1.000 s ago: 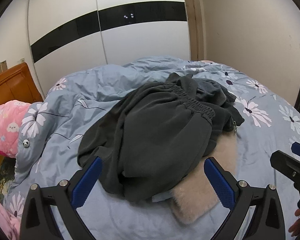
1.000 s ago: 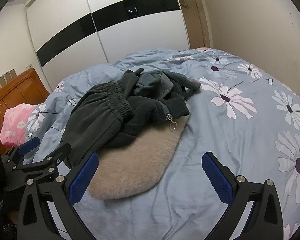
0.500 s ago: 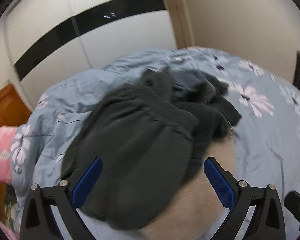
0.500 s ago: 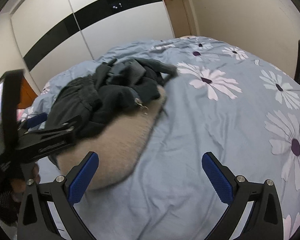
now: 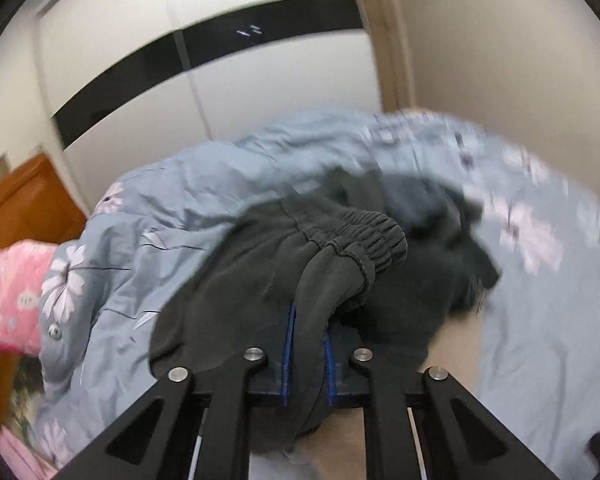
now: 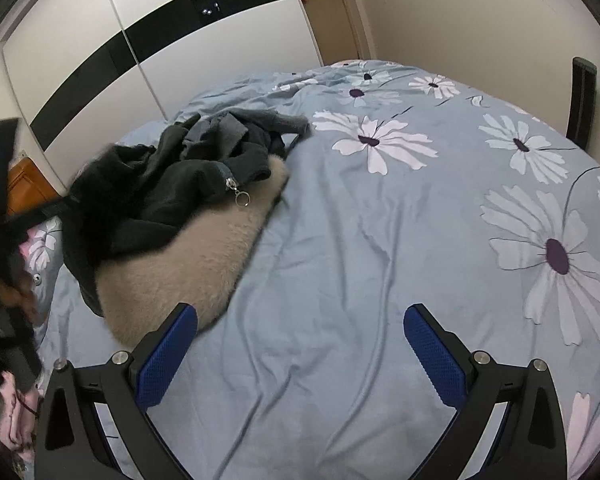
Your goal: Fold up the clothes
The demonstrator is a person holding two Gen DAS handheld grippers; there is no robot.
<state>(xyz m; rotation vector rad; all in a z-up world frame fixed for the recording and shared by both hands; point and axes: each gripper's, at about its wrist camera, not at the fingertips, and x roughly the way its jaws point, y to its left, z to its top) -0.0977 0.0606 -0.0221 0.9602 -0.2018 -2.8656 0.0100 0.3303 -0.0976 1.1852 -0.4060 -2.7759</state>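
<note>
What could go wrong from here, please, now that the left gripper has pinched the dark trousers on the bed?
The left gripper holds only a bunched fold of the dark trousers, so the fabric may slip out. The trousers lie tangled with the zipped jacket, which might get dragged along, perhaps pulling the fluffy beige garment beneath. The right gripper is open over bare duvet, giving no support.

A fold of the dark trousers (image 5: 332,280) is pinched between the left tongs (image 5: 307,354) above the flowered bedcover (image 5: 172,208).
</note>
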